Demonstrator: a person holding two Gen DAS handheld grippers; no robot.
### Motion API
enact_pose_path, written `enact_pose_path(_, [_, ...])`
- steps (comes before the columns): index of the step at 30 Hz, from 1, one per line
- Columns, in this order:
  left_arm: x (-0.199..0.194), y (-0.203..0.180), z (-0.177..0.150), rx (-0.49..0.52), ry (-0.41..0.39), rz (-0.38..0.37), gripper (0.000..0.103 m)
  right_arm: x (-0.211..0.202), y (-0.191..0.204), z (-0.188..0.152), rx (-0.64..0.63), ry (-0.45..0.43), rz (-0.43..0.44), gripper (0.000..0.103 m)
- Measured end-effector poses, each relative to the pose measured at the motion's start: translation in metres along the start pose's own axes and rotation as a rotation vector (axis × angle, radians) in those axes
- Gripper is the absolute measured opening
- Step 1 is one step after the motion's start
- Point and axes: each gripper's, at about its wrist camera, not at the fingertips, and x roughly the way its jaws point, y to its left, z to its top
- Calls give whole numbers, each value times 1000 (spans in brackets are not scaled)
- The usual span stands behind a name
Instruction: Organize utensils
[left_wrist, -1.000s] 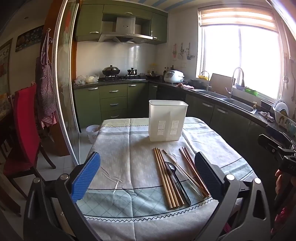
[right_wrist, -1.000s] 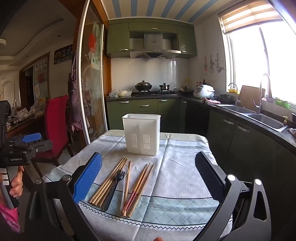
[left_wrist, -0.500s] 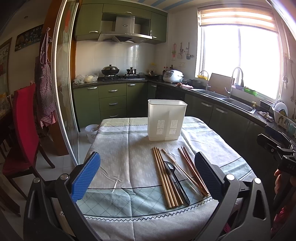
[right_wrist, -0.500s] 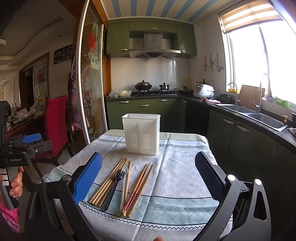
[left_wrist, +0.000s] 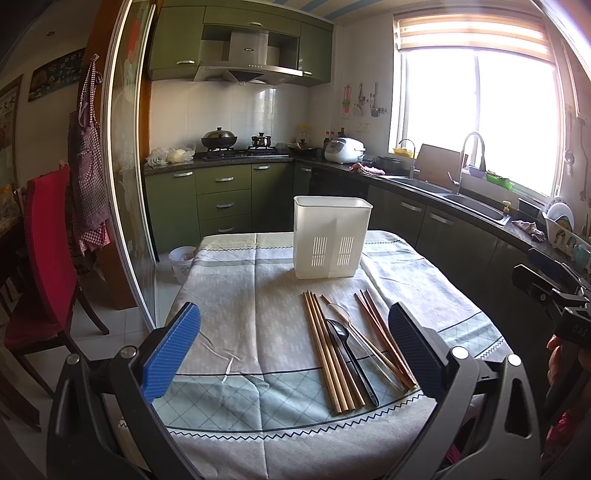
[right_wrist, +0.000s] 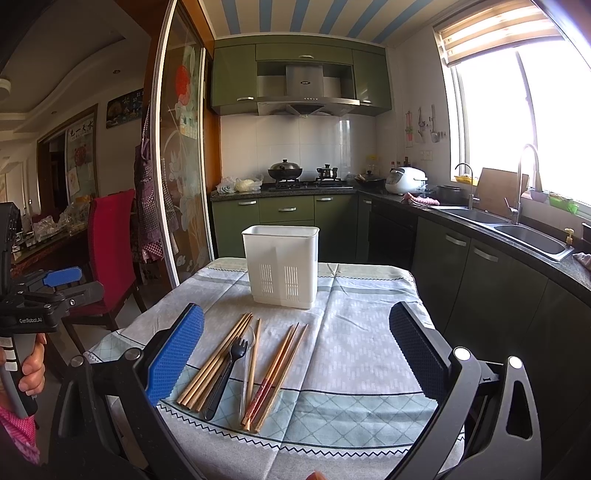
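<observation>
Little has changed: both the left gripper (left_wrist: 293, 349) and right gripper (right_wrist: 295, 350) still hover spread wide, empty, before the untouched chopsticks (right_wrist: 214, 363).

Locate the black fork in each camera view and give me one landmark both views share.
Left wrist view: the black fork lies right of centre on the tablecloth, between the light chopsticks and a clear spoon.
Right wrist view: the black fork lies left of centre, just right of the light chopsticks.
Shared landmark: the white utensil holder standing behind the utensils.
</observation>
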Motion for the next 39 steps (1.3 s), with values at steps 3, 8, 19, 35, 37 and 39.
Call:
enact_pose_path(3, [0,0,0,-1,2,0,97,0,0,0,1,1,2,99])
enact_pose_path(8, [0,1,1,0,1,1,97,1,-1,-1,3,2,1,99])
enact_pose_path(19, [1,0,1,-2,3,-1,97,3,-1,-3,4,5,0,99])
enact_pose_path(35, [1,1,1,-2,4,-1,97,3,-1,-3,3,5,-1,99])
enact_pose_path(37, [2,1,1,-2,4,-1,97,4,-2,-4,5,7,0,99])
enact_pose_path(39, [1,1,1,-3,4,-1,97,4,-2,-4,4,6,0,99])
